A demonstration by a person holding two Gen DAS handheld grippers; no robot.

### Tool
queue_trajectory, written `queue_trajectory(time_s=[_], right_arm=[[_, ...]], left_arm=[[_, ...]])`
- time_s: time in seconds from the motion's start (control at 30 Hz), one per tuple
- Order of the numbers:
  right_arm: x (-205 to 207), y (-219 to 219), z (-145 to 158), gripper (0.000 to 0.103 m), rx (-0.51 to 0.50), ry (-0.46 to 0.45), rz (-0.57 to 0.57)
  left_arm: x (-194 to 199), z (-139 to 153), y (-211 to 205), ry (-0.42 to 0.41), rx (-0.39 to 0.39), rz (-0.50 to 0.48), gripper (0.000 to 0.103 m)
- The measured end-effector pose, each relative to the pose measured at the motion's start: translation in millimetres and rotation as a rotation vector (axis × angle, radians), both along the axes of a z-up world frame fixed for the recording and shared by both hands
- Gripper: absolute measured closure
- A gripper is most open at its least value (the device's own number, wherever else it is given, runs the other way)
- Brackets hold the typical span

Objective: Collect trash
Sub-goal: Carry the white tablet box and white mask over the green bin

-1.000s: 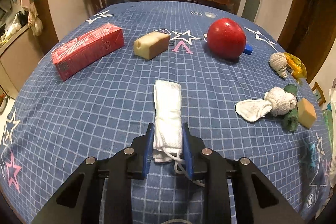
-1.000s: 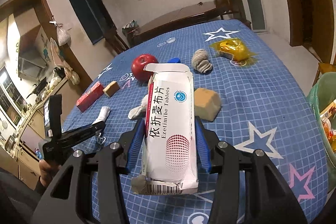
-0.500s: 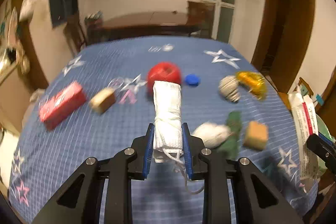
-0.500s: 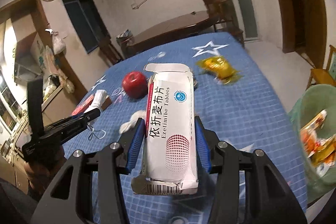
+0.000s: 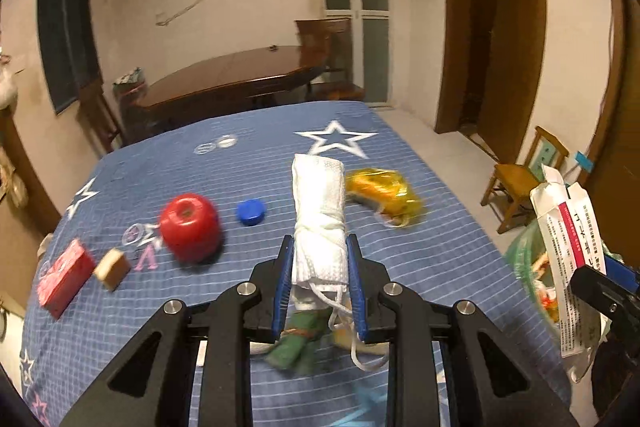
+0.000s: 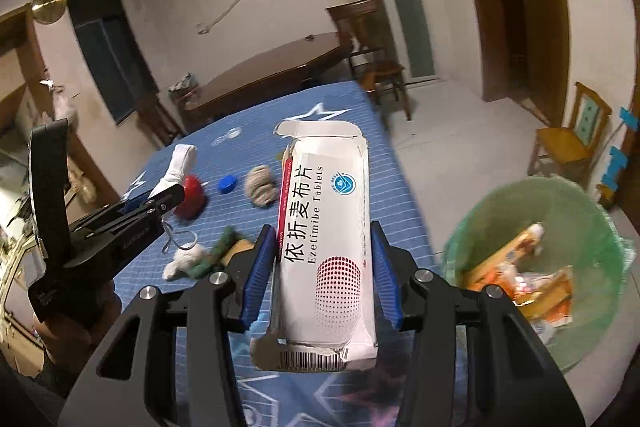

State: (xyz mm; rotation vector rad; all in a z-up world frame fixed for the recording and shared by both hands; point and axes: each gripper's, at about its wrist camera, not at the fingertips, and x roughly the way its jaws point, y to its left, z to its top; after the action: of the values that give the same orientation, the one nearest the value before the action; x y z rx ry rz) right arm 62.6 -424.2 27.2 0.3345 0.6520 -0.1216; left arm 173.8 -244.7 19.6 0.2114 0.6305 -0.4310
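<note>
My left gripper [image 5: 320, 247] is shut on a rolled white face mask [image 5: 319, 211] and holds it above the blue star tablecloth [image 5: 440, 251]. It also shows in the right wrist view [image 6: 160, 197]. My right gripper [image 6: 324, 239] is shut on a white tablet box [image 6: 326, 239], held up beside a bin lined with a green bag [image 6: 592, 227], which holds several wrappers. The box also shows in the left wrist view [image 5: 568, 259].
On the table lie a red apple [image 5: 190, 227], a blue cap [image 5: 251, 212], a yellow wrapper [image 5: 382, 191], a red carton [image 5: 64, 275], a tan block [image 5: 114, 269], a grey cloth ball [image 6: 261, 185] and a green and white cloth [image 6: 200, 259]. A wooden chair [image 6: 572, 143] stands beyond the bin.
Both grippers have swung to the right toward the bin, each still holding its item. The bin has come further into the right wrist view.
</note>
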Motion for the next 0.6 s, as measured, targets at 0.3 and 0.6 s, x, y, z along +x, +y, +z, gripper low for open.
queue_trajectory(time_s=[0.3,0.6], right_arm=[[-26.5,-48.6,4.5,0.058,-0.03,0.0,-0.119],[-49.1,-97.6,3.5,0.058,-0.041,0.011,-0.222]], left_arm=[[-21.1,2.7,-68.8,-0.011,0.027,-0.106,0.076],[-46.0,0.3,-132.9,-0.026,0.064,-0.213,0.076]])
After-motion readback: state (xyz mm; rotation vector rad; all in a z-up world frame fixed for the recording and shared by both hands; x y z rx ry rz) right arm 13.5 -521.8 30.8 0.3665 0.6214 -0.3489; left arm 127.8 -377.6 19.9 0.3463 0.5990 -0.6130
